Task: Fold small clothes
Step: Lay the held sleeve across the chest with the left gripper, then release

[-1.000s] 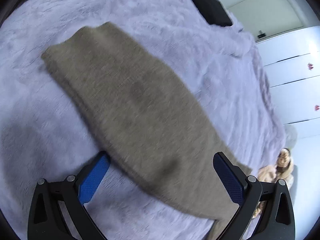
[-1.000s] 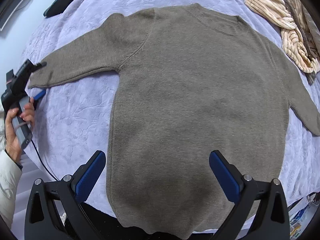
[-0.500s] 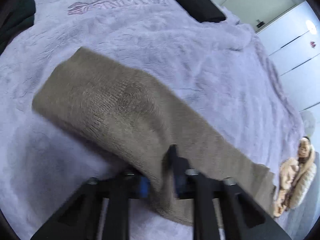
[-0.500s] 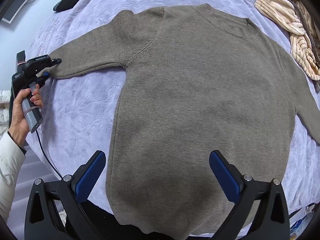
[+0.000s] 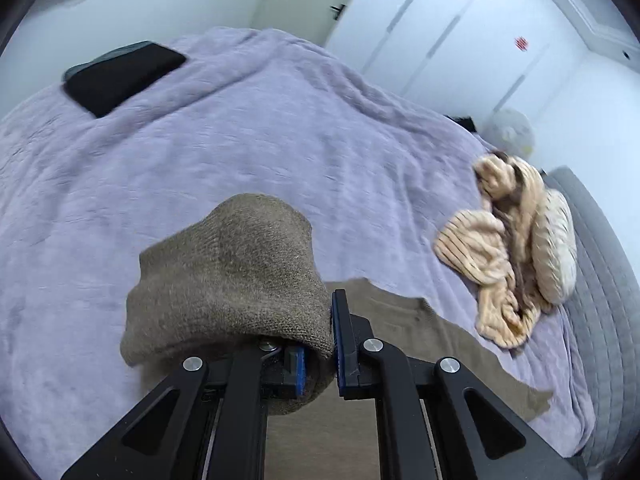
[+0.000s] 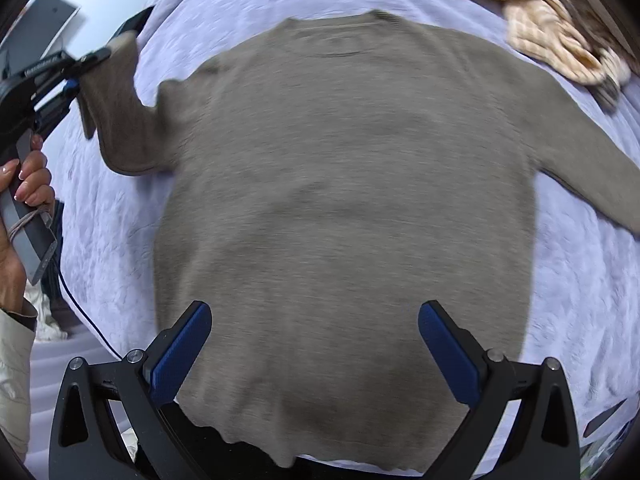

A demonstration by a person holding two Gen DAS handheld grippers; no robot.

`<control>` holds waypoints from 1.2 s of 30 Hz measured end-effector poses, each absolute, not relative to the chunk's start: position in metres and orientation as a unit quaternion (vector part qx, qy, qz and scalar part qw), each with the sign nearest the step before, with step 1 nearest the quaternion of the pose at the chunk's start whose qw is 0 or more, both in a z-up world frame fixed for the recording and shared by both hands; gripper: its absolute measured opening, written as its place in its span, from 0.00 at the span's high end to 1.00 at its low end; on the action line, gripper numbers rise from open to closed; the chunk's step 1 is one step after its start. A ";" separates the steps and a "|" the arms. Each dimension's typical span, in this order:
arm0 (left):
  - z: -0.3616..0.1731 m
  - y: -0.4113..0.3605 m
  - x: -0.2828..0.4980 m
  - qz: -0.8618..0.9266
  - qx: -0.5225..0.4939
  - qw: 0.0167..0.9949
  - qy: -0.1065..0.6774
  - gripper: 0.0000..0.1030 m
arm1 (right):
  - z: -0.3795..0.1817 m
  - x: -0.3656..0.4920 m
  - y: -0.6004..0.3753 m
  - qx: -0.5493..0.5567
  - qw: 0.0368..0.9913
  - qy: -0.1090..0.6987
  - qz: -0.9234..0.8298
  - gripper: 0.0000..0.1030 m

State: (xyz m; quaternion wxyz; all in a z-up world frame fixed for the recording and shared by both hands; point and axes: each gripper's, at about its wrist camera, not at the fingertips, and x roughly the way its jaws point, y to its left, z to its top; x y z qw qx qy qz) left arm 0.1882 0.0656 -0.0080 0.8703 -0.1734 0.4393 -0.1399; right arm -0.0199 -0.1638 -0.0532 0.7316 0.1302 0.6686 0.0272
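While the taupe knitted long-sleeved sweater [image 6: 344, 184] lies flat on the lavender plush-covered bed [image 5: 248, 140], the left hand-held gripper [image 5: 320, 354] is clamped on its sleeve cuff [image 5: 228, 272], lifted off the cover. Right hand-held gripper [image 6: 316, 356]: jaws wide, above the hem. Cream striped garment [image 5: 504, 236]: beside the collar.

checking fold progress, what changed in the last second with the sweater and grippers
The left gripper, open over the sleeve a second ago, shut on its cuff and lifted it off the purple blanket, toward the sweater body. The right gripper stayed open above the hem; the body stayed flat.
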 end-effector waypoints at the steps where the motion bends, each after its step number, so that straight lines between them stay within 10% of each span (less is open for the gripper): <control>1: -0.010 0.034 0.189 -0.160 -0.159 0.866 0.446 0.89 | -0.053 -0.025 -0.178 0.139 0.732 0.667 0.019 0.00; 15: -0.130 -0.167 0.141 -0.202 0.000 0.787 0.583 0.85 | -0.089 -0.077 -0.303 0.203 0.703 0.677 -0.074 0.00; 20: -0.089 -0.119 0.122 -0.172 0.012 0.822 0.544 0.18 | -0.080 -0.050 -0.302 0.179 0.722 0.665 -0.067 0.00; 36: -0.135 0.014 0.107 -0.002 0.042 0.802 0.596 0.17 | -0.100 0.122 -0.124 -0.235 0.788 0.569 0.020 0.00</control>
